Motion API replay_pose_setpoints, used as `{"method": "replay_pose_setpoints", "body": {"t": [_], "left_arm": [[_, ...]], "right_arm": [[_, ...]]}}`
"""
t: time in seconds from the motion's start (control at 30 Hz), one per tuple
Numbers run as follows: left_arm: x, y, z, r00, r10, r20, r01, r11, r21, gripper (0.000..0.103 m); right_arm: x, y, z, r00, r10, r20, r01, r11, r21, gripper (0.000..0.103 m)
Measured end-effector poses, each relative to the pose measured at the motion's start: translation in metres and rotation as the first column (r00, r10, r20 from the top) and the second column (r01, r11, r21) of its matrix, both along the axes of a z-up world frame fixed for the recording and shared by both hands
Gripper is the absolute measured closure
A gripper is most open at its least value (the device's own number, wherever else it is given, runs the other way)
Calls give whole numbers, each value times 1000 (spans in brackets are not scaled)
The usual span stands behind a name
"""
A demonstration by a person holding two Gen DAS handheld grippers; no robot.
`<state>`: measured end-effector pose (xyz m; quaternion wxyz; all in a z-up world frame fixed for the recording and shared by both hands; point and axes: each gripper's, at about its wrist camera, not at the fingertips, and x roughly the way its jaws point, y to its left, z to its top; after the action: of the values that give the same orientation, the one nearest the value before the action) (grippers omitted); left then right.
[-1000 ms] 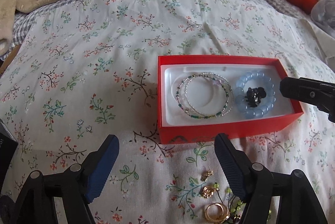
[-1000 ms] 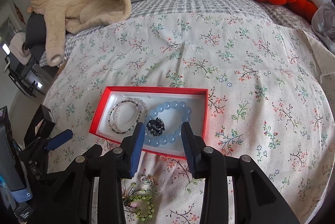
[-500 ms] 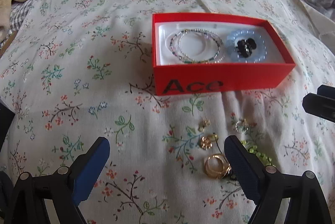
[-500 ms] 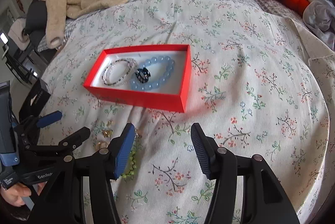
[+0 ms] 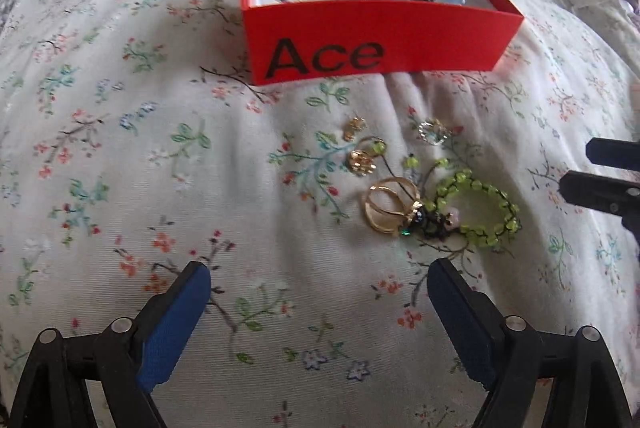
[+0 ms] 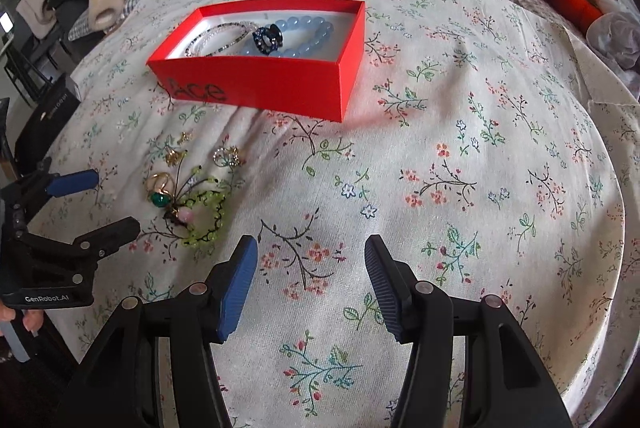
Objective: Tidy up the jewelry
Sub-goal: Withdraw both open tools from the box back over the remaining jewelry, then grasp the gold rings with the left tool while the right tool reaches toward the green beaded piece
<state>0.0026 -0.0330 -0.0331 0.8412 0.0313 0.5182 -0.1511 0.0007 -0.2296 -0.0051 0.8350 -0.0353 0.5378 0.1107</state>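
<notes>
Both grippers, left [image 5: 318, 302] & right [image 6: 308, 268], fingers wide, empty. Loose jewelry [image 5: 420, 196] on bed [image 5: 160, 188] near its front edge, before red box [image 5: 372, 40]. Risk: tangled green bracelet [image 5: 480, 212] drags rings [image 5: 386, 208] off; soft bedding swallows small pieces.

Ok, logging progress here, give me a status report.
Left claw open, empty. Right claw open, empty. Red box holds bracelets; gold ring and green beaded bracelet loose on bedspread. Nothing blocking.
</notes>
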Motion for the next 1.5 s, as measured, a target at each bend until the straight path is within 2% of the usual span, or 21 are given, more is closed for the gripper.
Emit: {"method": "replay_pose_setpoints", "body": {"t": [0.2, 0.27, 0.43, 0.57, 0.67, 0.73, 0.87, 1.23, 1.3, 1.33, 1.37, 1.4, 1.47, 1.5], "left_arm": [[9, -10, 1, 1000, -20, -24, 18, 996, -92, 44], [12, -13, 2, 999, -24, -32, 20, 992, -126, 46], [16, -24, 0, 999, 0, -49, -8, 988, -152, 48], [21, -30, 0, 999, 19, -40, -24, 990, -139, 49], [24, -30, -1, 998, 43, -41, -48, 990, -133, 59], [26, -27, 0, 997, 60, -47, -65, 990, -125, 73], [28, -21, -1, 995, 67, -70, -76, 986, -148, 74], [20, 5, 6, 993, 87, -85, -98, 986, -137, 74], [17, 9, 7, 993, 86, -79, -95, 988, -122, 74], [16, 12, 8, 993, 87, -77, -95, 989, -117, 74], [15, 14, 8, 993, 89, -76, -97, 988, -116, 74], [14, 17, 8, 993, 90, -77, -99, 988, -117, 74], [11, 23, 9, 993, 94, -76, -103, 988, -118, 74], [10, 25, 10, 993, 95, -75, -104, 988, -117, 74]], "right_arm": [[0, 1, -5, 1000, 16, -10, -16, 1000, -27, 44], [1, 0, -6, 1000, 14, -12, -14, 999, -32, 44], [6, 0, -6, 1000, 11, -17, -12, 1000, -25, 44], [7, 0, -6, 1000, 18, -13, -18, 1000, -23, 44], [8, 2, -5, 1000, 24, -13, -24, 999, -21, 44], [8, 4, -6, 1000, 27, -13, -27, 999, -22, 44], [8, 7, -4, 999, 32, -11, -33, 999, -18, 44], [6, 31, 5, 998, 70, 7, -70, 997, 37, 45], [6, 38, 3, 997, 83, 4, -83, 995, 47, 52], [5, 42, 2, 996, 91, 1, -91, 995, 46, 61], [6, 46, 1, 995, 99, -5, -98, 994, 48, 66], [6, 50, -2, 994, 105, -13, -104, 993, 54, 67], [8, 56, -8, 993, 110, -30, -108, 992, 71, 77], [9, 59, -11, 993, 113, -38, -110, 991, 74, 78]]}}
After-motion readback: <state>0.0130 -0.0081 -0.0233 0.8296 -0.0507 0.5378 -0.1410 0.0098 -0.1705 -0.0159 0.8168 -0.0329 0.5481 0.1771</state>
